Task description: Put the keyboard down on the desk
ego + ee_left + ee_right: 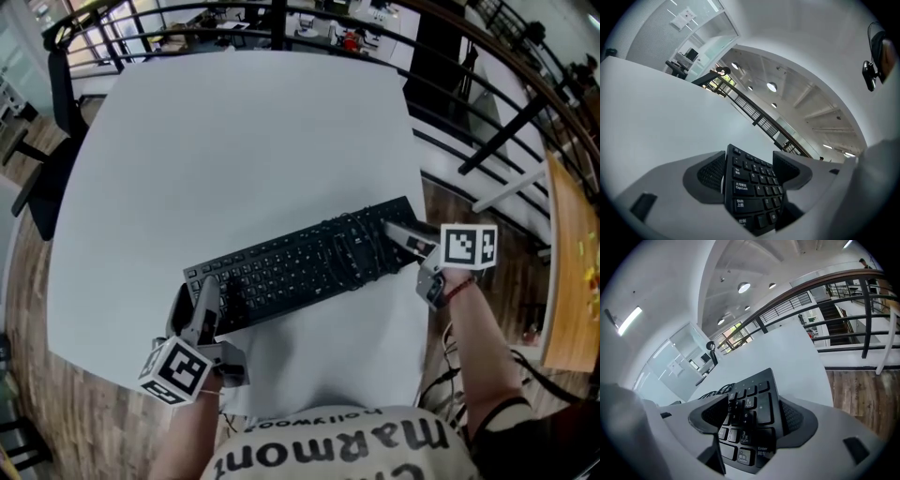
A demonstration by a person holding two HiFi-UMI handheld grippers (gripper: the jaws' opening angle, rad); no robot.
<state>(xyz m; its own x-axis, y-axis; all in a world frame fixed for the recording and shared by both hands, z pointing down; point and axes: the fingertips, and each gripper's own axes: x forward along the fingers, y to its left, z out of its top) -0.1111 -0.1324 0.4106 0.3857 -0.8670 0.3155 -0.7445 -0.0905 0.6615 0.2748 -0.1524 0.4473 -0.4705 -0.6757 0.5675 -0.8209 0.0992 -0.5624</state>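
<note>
A black keyboard [300, 262] lies slantwise across the near part of the white desk [234, 141], with a coiled black cable [352, 246] on its right half. My left gripper [208, 298] is shut on the keyboard's left end, the keys [752, 187] running between its jaws [750, 171]. At the number-pad end [752, 411] my right gripper [401, 234] [754, 416] is shut on the keyboard too. I cannot tell whether the keyboard touches the desk top [787, 352] or hangs just above it.
A black office chair [42, 169] stands off the desk's left edge. A dark metal railing [506, 122] curves round the far and right sides. At the right is a wooden shelf [570, 272] above wood flooring [487, 300]. The desk's near edge is close to my body.
</note>
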